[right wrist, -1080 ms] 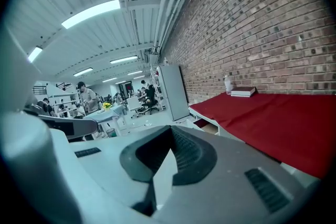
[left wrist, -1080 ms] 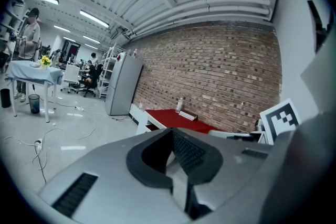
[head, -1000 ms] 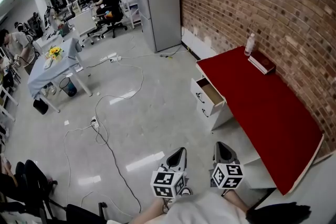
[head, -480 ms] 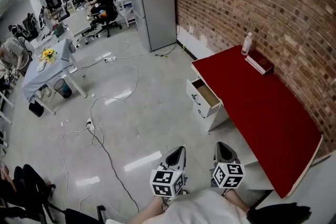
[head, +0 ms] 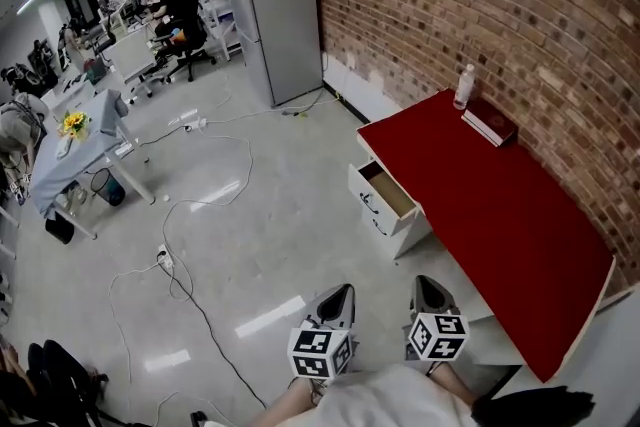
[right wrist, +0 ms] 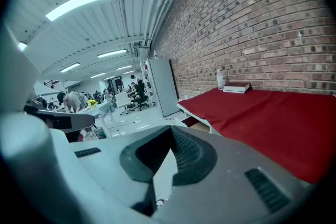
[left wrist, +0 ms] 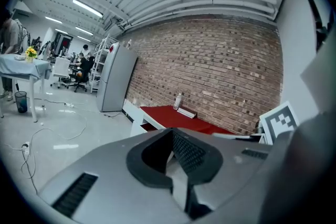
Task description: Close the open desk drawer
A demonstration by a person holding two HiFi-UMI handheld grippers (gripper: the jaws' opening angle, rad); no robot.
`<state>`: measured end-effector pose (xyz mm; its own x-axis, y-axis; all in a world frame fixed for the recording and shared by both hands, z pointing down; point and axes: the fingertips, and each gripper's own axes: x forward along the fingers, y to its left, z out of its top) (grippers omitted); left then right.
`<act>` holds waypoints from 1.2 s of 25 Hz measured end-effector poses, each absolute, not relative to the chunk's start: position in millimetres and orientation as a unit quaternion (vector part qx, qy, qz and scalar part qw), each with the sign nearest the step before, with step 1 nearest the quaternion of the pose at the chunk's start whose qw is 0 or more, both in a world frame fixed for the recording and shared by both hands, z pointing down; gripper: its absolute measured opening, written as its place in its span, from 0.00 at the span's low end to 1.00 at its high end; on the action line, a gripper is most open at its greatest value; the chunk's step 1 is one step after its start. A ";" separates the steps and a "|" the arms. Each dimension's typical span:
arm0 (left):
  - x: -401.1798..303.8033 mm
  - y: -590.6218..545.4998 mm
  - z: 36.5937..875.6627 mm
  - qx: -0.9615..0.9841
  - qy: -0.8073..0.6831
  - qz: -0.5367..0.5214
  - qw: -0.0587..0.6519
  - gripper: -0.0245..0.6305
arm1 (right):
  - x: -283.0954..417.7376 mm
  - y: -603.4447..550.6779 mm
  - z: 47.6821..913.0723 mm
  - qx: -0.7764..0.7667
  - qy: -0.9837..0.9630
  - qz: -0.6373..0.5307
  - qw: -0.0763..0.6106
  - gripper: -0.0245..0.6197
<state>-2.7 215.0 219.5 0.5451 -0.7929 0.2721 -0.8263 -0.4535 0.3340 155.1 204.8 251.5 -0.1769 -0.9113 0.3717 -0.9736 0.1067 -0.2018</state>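
We record: red-topped desk (head: 500, 205) against the brick wall. Its upper drawer (head: 384, 193) stands pulled open, well apart from both claws. Left claw (head: 338, 299) and right claw (head: 427, 289) are each closed and hold nothing.

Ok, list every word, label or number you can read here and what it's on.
No text reads clearly in any view.
Bottle label: too small to read.
Book cover: too small to read.
Marker cubes: black-and-white square patterns, no letters or numbers.
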 end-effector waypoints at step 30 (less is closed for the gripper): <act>-54.4 -6.1 239.1 0.881 -0.401 0.075 0.240 0.05 | 91.7 7.8 260.6 0.680 -0.695 0.224 0.071 0.04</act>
